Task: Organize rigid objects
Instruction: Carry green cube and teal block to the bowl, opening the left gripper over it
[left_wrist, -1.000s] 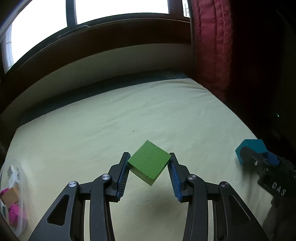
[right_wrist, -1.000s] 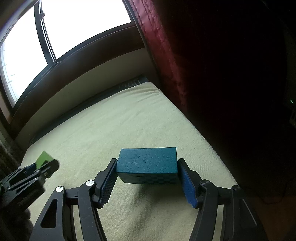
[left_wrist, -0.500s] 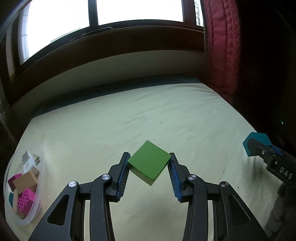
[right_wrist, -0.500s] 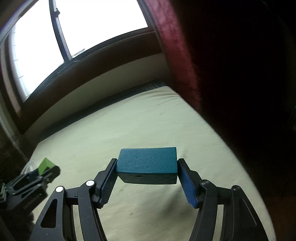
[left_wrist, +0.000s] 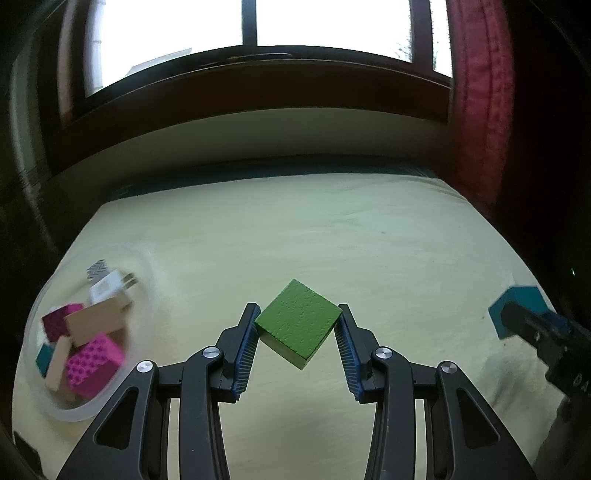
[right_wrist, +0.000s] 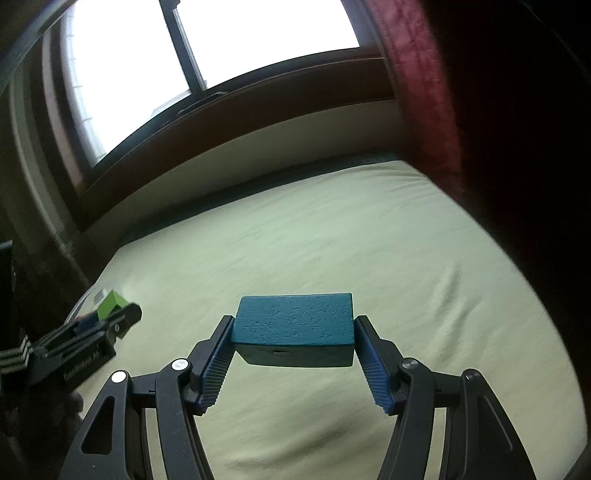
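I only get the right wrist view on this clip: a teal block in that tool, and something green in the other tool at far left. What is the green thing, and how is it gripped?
Observer: A green cube, clamped corner-on in the left tool, so it sits like a diamond.
Operator: Is there any container near it?
Observer: Yes, a clear bowl stands on the bed sheet, to the left of that tool.
Operator: Is it empty?
Observer: No. It holds pink blocks, a tan block and a white plug.
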